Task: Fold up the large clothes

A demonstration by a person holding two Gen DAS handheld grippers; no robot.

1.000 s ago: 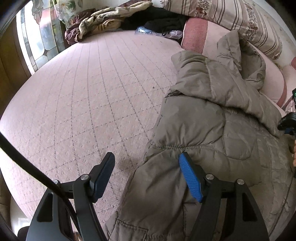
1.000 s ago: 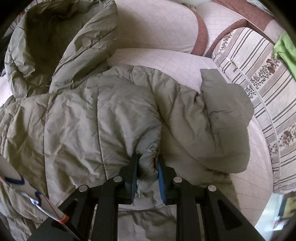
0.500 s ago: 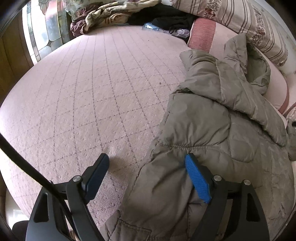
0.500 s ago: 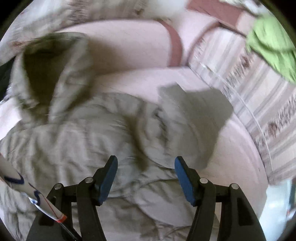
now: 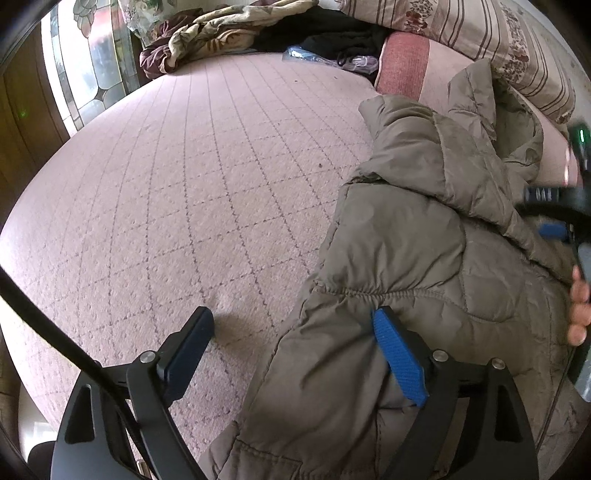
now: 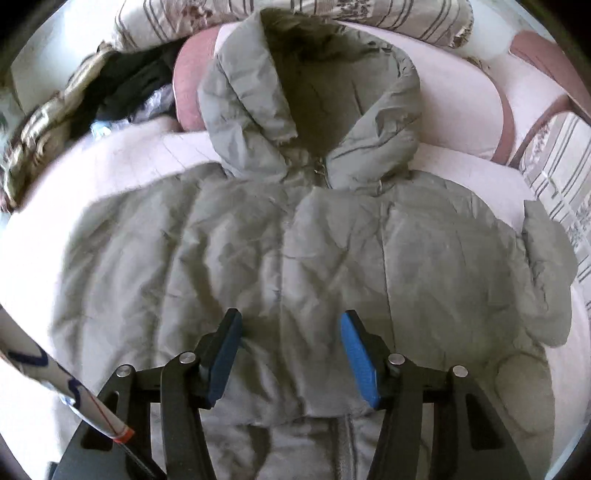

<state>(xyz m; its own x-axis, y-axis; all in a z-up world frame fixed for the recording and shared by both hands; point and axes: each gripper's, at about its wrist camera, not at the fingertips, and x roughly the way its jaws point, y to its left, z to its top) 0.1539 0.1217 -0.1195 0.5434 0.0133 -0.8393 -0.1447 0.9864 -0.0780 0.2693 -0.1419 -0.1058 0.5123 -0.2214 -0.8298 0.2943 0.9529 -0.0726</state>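
A large olive-grey padded jacket point(image 5: 406, 229) lies front up on the pink quilted bed point(image 5: 184, 184), hood point(image 6: 314, 92) toward the pillows. Its sleeves are folded in over the body point(image 5: 436, 155) point(image 6: 546, 277). My left gripper point(image 5: 291, 317) straddles the jacket's left side edge; its jaws are opening and wide, one finger over the quilt, the blue pad point(image 5: 399, 358) against the fabric. My right gripper point(image 6: 291, 317) hovers over the jacket's middle point(image 6: 332, 240) near the zip, jaws apart but closing, with fabric beneath and nothing pinched. It shows blurred at the left wrist view's right edge point(image 5: 554, 229), with a hand point(image 5: 578, 310).
Striped floral pillows point(image 5: 480, 33) and a pink bolster point(image 5: 402, 62) line the head of the bed. A heap of blankets and dark clothes point(image 5: 221, 33) sits at the far corner by a stained-glass window point(image 5: 85, 74). A white tagged cable point(image 6: 55, 384) crosses the lower left.
My right gripper let go of the pinched jacket fold, opened, and swung across to the jacket's middle, now facing the hood. My left gripper's jaws spread wider, staying in place.
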